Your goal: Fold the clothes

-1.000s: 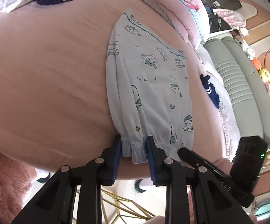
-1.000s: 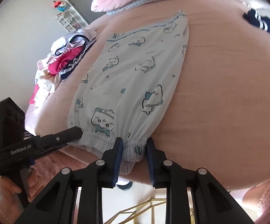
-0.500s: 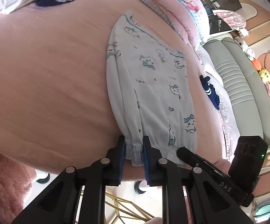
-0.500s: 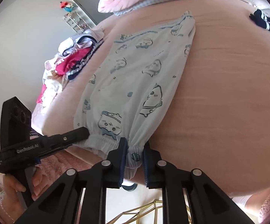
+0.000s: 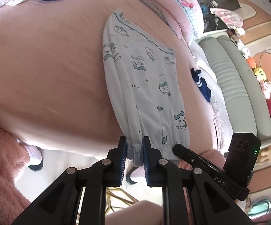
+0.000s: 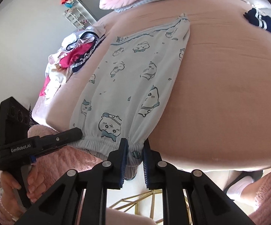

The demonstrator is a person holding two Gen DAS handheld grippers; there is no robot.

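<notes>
Both tools have just been closing on the elastic cuffs of the pale blue printed trousers (image 5: pixel 144 86), and the cuffs now hang a little lifted off the near edge of the bed (image 5: pixel 41 71) where before they rested on it. As I read it, I am about to carry the cuff end toward the far waistband for a fold. My biggest worry is the bed itself: the pink sheet is soft and rounded, so the trousers, which lie lengthwise down its middle with the waistband far and the cuffs near, could slide toward me instead of doubling over. Next, the trousers are already layered leg on leg, and an uneven lift would skew those layers. Smallest, the grips: the left tool (image 5: pixel 134 148) is clenched on the left cuff and the right tool (image 6: pixel 134 148) on the right cuff, each pinching only gathered elastic, which may slip out.
</notes>
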